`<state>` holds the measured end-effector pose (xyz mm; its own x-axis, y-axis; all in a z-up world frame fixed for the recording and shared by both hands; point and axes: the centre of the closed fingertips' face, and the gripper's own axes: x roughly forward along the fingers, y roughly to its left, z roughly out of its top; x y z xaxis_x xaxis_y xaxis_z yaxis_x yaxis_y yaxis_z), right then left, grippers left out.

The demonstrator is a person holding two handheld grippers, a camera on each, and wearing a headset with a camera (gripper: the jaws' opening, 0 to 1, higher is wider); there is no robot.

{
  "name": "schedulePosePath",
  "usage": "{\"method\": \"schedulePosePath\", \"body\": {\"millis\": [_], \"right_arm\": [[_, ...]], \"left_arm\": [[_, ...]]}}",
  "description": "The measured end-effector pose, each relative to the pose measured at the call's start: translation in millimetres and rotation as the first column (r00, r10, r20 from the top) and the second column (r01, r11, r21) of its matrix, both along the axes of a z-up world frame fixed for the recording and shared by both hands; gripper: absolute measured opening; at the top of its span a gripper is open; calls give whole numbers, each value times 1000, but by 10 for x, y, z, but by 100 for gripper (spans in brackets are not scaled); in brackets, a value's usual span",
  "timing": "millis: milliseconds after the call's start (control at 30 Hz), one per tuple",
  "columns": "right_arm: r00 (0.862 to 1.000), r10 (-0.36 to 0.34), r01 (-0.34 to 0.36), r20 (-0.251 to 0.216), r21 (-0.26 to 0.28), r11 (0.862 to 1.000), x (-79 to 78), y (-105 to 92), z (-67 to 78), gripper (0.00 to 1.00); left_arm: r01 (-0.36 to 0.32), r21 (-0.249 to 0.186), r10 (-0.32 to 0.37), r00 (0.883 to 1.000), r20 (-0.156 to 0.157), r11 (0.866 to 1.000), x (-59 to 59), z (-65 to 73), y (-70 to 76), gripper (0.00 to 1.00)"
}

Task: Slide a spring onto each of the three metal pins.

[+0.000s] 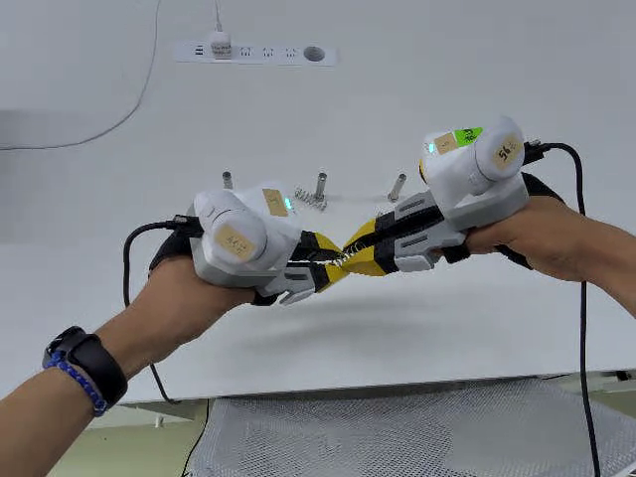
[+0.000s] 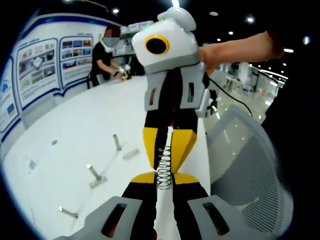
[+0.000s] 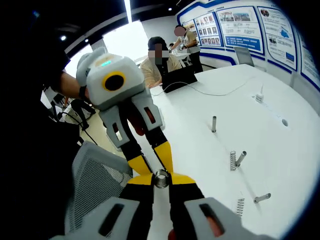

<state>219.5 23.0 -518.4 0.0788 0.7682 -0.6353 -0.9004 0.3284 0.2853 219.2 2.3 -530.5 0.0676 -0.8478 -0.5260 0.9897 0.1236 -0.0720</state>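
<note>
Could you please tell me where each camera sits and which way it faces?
Head view: on the headset, looking forward and down at the workbench; both forearms show, holding left gripper and right gripper tip to tip on a spring.
Left gripper view: on the left gripper, looking along its jaws at the right gripper and right hand.
Right gripper view: on the right gripper, facing the left gripper and left hand.
Shared: gripper views face each other; all show spring and pins.

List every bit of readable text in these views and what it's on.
Tan stickers on the left gripper: print too blurred to read.
Round sticker on the right gripper: too blurred.
Wall posters: too small to read.
So no text is legible.
</note>
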Motion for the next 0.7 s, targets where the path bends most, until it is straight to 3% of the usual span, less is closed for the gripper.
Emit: {"method": "schedulePosePath", "body": {"millis": [300, 600, 700], "right_arm": [[1000, 21, -21, -10, 10, 1000, 25, 110, 7, 12], [1000, 21, -21, -3, 9, 1000, 129, 154, 16, 12], [1000, 10, -10, 1, -1, 1000, 182, 147, -1, 12]], "left_arm": [[-41, -8, 41, 999, -17, 999, 36, -8, 110, 12], [-104, 7, 104, 994, -28, 995, 126, -108, 304, 15], [-134, 8, 134, 990, -48, 991, 159, -147, 380, 18]]}}
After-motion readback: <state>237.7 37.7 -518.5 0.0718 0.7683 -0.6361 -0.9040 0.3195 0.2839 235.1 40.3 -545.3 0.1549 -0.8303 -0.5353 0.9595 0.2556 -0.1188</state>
